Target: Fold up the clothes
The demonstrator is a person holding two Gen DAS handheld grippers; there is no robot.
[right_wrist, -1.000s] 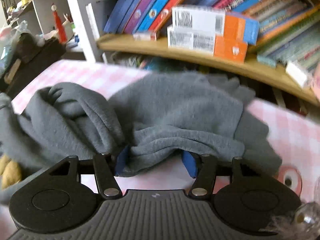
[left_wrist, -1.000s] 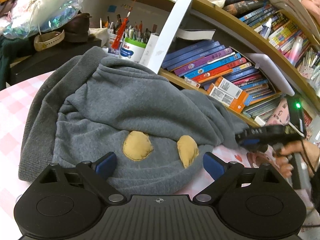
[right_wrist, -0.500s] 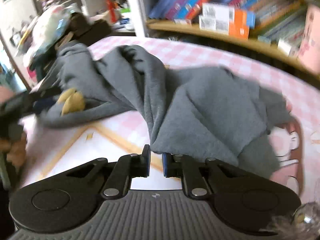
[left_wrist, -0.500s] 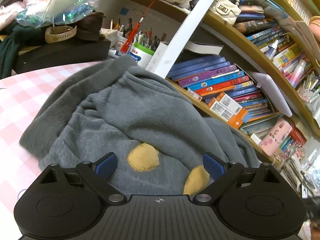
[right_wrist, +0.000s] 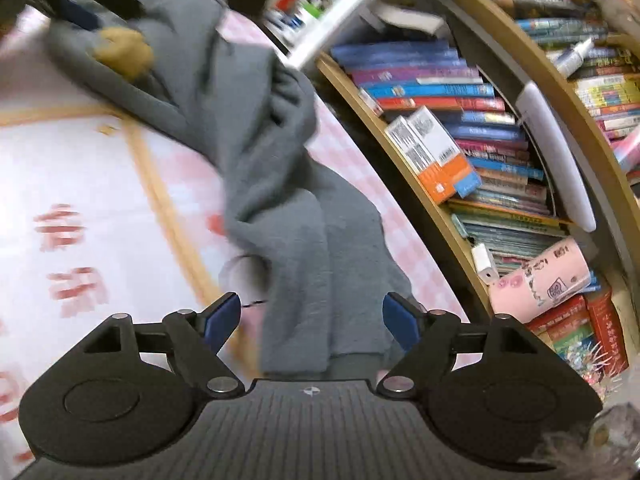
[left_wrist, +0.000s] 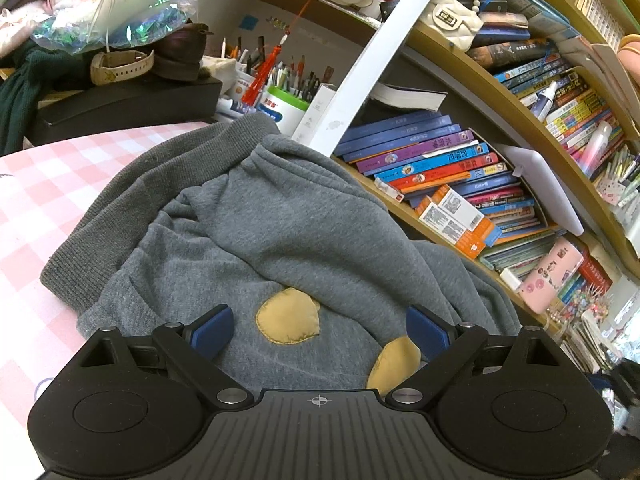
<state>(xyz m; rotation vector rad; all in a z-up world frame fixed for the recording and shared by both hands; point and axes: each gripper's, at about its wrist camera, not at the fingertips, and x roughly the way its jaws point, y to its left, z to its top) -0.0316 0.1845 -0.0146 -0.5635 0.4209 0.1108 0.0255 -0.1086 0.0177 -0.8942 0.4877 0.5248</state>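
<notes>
Your right gripper [right_wrist: 311, 319] had just opened wide, its pads clear of the grey sweatshirt [right_wrist: 296, 216] between them, and your left gripper [left_wrist: 316, 330] stood equally wide, gripping nothing.

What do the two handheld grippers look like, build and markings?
Both alike: the left gripper and the right gripper have matte black bodies with ribbed centres, a small crosshair mark, two round side discs, silver pivot pins and blue finger pads. No cables or sleeves visible.

Grey sweatshirt [left_wrist: 280, 224] — tan patches [left_wrist: 289, 317] — on pink-and-white checked tablecloth [left_wrist: 44, 184].
</notes>
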